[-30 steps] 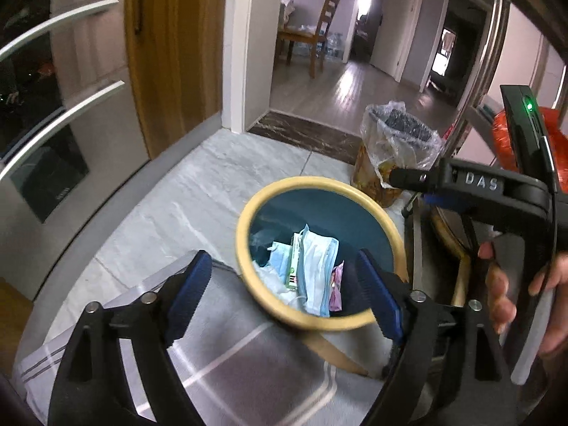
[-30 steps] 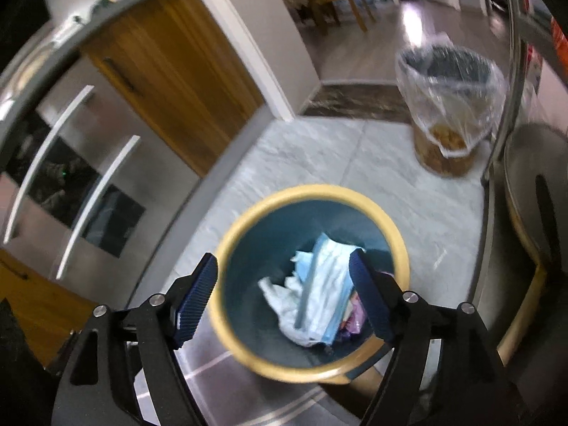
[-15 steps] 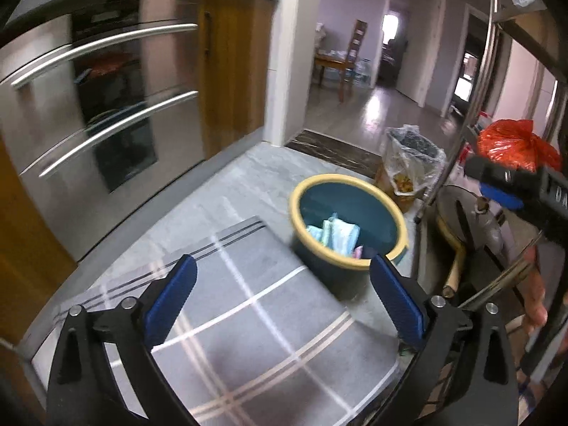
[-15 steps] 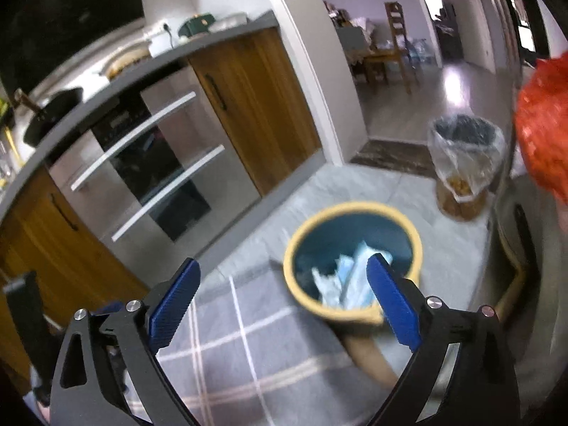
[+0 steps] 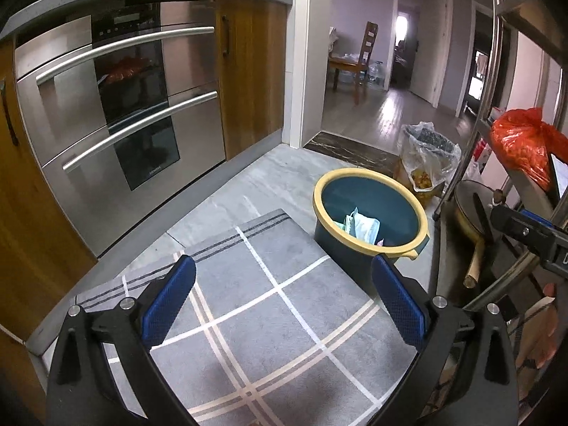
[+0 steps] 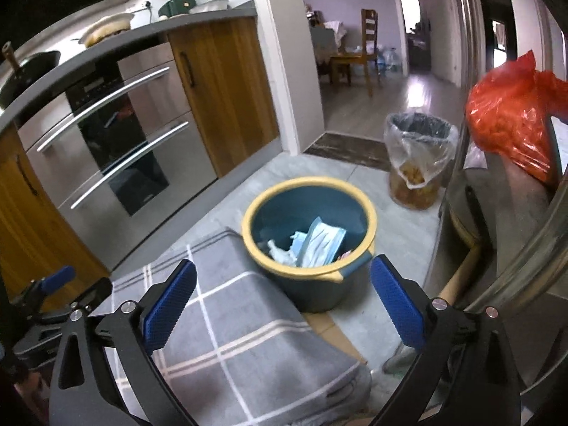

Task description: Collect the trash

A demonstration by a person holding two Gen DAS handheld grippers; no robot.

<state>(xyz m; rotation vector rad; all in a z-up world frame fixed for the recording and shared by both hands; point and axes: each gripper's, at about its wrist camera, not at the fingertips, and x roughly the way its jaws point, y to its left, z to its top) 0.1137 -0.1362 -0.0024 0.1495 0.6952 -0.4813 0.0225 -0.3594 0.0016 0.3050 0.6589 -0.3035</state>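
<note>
My left gripper (image 5: 282, 301) hangs over a grey checked floor mat (image 5: 248, 305), its blue-padded jaws spread wide with nothing between them. My right gripper (image 6: 282, 300) is the same — jaws wide apart and empty — above the near corner of the same mat. The trash sits in a teal bucket with a yellow rim (image 5: 369, 220), which stands on the grey tile floor at the far right corner of the mat, touching or just overlapping its edge. Inside the bucket I see light blue face masks (image 6: 321, 243), crumpled white tissue (image 6: 280, 250) and a small pink scrap at the near wall. Both grippers are well apart from the bucket, raised above it and looking down into it. Beyond the bucket, near the doorway, stands a second bin lined with a clear plastic bag (image 6: 419, 152) holding orange-brown scraps at the bottom. To the left is a stainless steel double oven (image 5: 117, 113) set between wooden cabinet doors. On the right, a red plastic bag (image 6: 514, 113) sits on a metal rack — close to my right gripper's side.
</note>
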